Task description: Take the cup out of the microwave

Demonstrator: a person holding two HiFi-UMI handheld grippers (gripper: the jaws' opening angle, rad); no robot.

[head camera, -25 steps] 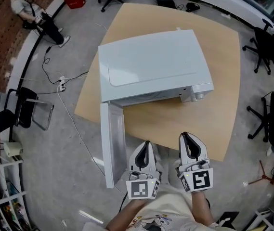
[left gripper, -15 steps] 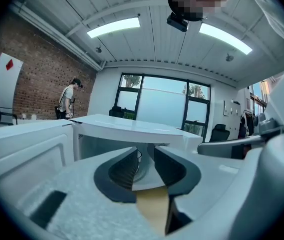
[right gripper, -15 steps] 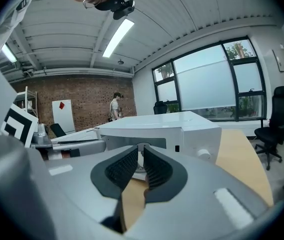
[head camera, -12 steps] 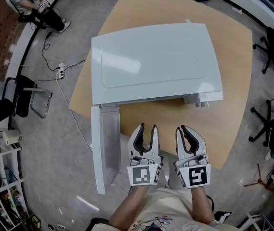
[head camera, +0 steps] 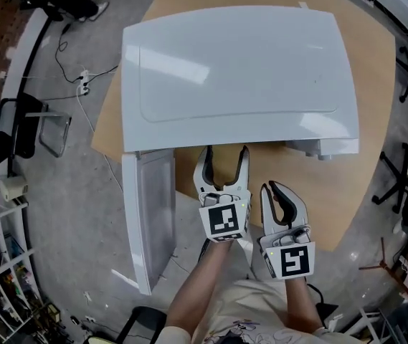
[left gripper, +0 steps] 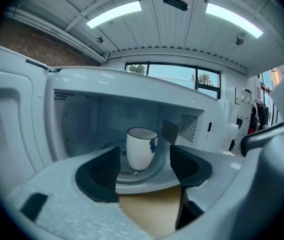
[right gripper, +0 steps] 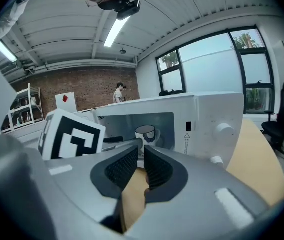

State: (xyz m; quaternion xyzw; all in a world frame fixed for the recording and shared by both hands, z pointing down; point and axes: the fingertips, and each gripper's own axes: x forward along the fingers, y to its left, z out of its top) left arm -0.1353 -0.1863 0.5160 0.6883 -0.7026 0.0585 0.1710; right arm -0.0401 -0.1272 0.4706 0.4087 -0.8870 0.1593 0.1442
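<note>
Left tongs [head camera: 224, 151] just opening, spread, nothing between; cup [left gripper: 141, 147] upright inside microwave [head camera: 239, 70], 12 o'clock beyond tips, not touching. Right tongs [head camera: 276, 186] pressed together, empty, 4 o'clock of left.

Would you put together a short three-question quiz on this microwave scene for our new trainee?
1. True or false: the door of the microwave is closed.
2. Where is the cup? A: on top of the microwave. B: inside the microwave. C: on the floor.
3. Fill in: the jaws of the left gripper stand ____.
Key: 1 false, it stands swung open. 2 B. 3 apart; they have just been opening, and the cup stands ahead of them, ungripped.
</note>
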